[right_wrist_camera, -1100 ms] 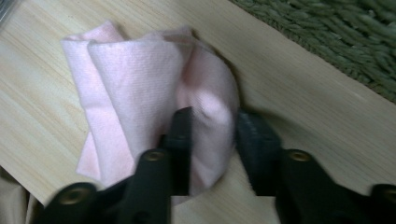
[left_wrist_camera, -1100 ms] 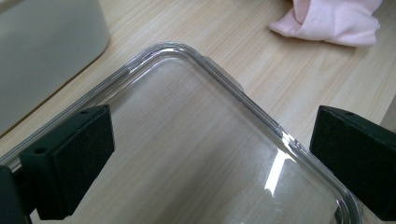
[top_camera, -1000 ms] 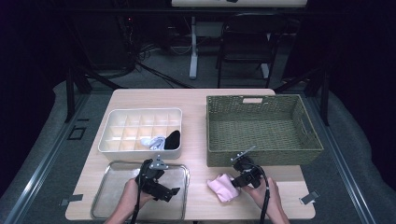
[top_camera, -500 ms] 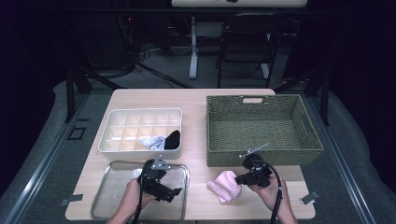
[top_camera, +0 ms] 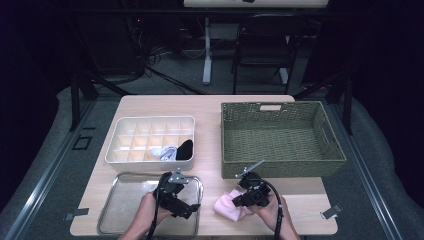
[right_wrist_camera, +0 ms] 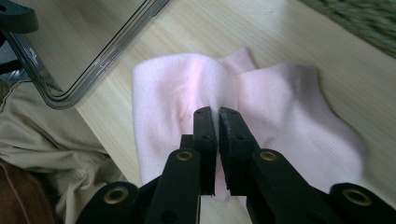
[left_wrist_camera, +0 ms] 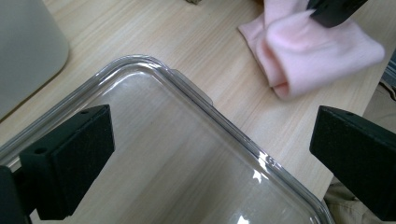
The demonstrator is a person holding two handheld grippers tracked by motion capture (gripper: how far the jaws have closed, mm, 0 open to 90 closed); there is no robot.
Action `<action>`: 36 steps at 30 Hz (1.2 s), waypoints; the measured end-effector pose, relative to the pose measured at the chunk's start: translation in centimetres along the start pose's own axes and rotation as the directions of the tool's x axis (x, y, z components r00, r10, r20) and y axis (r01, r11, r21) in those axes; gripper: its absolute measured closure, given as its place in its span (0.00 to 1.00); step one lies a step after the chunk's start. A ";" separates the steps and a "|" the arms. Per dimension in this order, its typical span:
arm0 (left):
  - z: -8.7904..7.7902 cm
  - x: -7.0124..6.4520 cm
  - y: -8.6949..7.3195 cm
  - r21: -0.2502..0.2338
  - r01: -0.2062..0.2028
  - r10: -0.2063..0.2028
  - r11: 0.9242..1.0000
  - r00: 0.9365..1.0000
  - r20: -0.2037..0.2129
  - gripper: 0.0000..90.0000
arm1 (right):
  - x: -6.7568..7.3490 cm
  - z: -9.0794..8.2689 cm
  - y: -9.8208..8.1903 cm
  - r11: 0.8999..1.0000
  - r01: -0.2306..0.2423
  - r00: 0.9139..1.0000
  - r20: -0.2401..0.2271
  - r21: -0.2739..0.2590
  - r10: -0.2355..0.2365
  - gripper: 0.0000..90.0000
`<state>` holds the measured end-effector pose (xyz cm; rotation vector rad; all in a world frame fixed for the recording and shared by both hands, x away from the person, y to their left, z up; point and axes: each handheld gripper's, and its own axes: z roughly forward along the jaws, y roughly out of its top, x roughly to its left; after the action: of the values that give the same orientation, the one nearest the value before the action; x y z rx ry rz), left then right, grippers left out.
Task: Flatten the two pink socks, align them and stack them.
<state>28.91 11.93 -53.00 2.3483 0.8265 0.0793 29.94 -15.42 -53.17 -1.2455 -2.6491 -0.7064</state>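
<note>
At the lower middle of the high view, the right claw pinched a fold of the pink sock on the desk, apparently to lift it, while the left claw waited wide over the clear tray.

Dark room, grey floor, chair

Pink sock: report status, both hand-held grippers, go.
Right hand-held gripper shut on pink sock, folded on table. Left hand-held gripper open over clear tray, holding nothing. Nothing blocking the sock.
</note>
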 end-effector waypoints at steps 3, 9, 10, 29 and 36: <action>0.1 -0.1 0.0 0.009 -0.002 0.002 1.000 1.000 0.004 0.00 | -0.3 0.1 0.0 1.000 -0.011 1.000 -0.025 -0.012 0.011 0.91; 0.0 -0.7 0.3 -0.005 0.008 -0.008 1.000 1.000 0.004 0.00 | -1.3 -2.5 -0.8 0.992 -0.053 0.998 0.022 -0.115 0.056 0.81; 0.0 -0.8 0.4 -0.009 0.018 -0.018 1.000 1.000 0.009 0.00 | -1.6 -2.5 -0.9 0.992 -0.055 0.997 0.042 -0.115 0.060 0.79; 3.3 -6.4 3.6 0.001 -0.049 0.049 0.999 0.991 0.128 0.28 | -2.6 0.3 -1.9 0.995 -0.045 0.996 0.077 -0.089 0.052 0.72; 6.2 -8.1 4.0 0.096 -0.125 0.117 0.987 0.990 0.084 0.56 | -2.2 1.2 -1.6 0.994 -0.027 0.995 0.098 -0.104 0.037 0.74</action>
<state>26.17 1.43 -54.39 2.4790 0.6637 -0.0044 30.27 -17.24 -55.49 -1.3816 -2.6955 -0.8051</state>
